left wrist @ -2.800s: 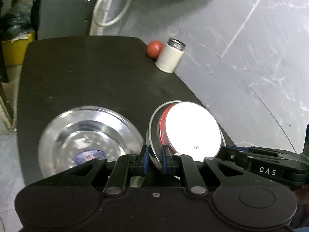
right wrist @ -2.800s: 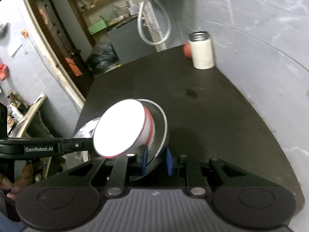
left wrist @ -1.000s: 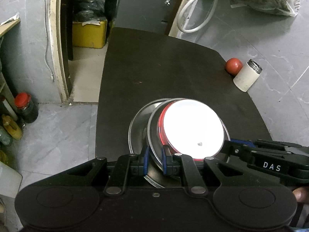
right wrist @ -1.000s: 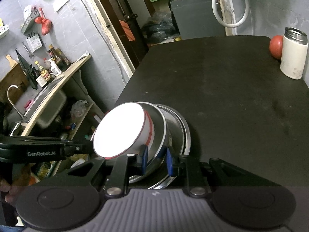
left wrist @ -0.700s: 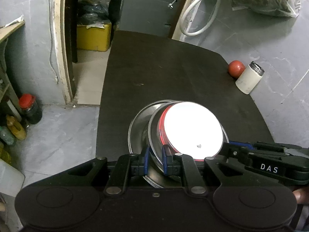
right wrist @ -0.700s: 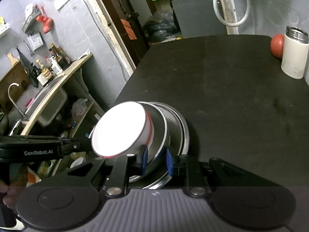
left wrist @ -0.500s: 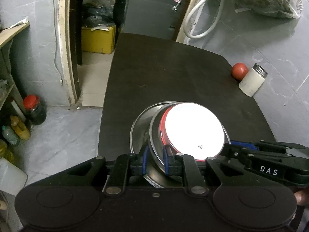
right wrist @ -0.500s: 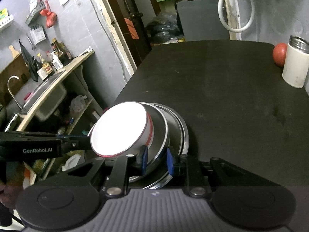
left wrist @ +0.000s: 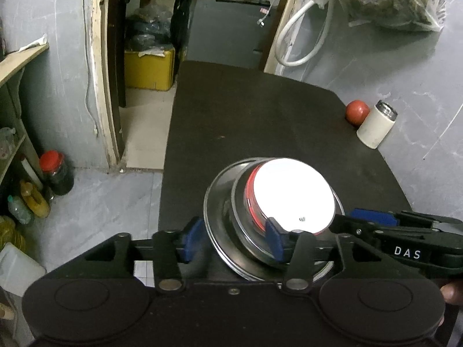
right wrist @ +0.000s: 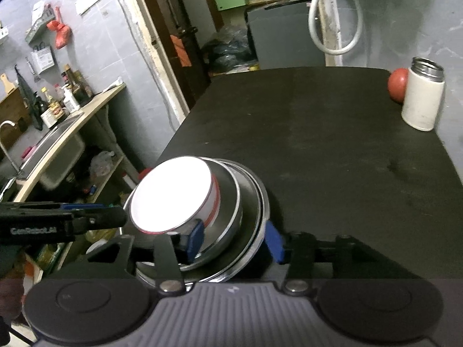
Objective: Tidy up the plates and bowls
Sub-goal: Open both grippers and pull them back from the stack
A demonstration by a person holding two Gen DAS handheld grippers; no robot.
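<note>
A white bowl with a red band (left wrist: 292,193) sits in a steel bowl (left wrist: 240,202), which rests on a wide steel plate (left wrist: 212,202) at the near end of the black table (left wrist: 260,121). The white bowl's face is glared out. My left gripper (left wrist: 231,241) stands open, its blue pads spread on either side of the stack's near left rim and clear of it. My right gripper (right wrist: 234,240) is open as well, straddling the steel bowl (right wrist: 228,202) and plate (right wrist: 262,202) from the right. Each gripper shows in the other's view at the stack's side.
A white flask with a steel top (left wrist: 376,127) and a red ball-like fruit (left wrist: 357,111) stand at the table's far right, against the grey wall. The table's left edge (left wrist: 166,173) drops to the floor, where jars and bottles (left wrist: 55,173) stand.
Both grippers were shut on the steel bowl's rim, carrying it with the white bowl over the plate. Now both have opened and the stack rests on the plate.
</note>
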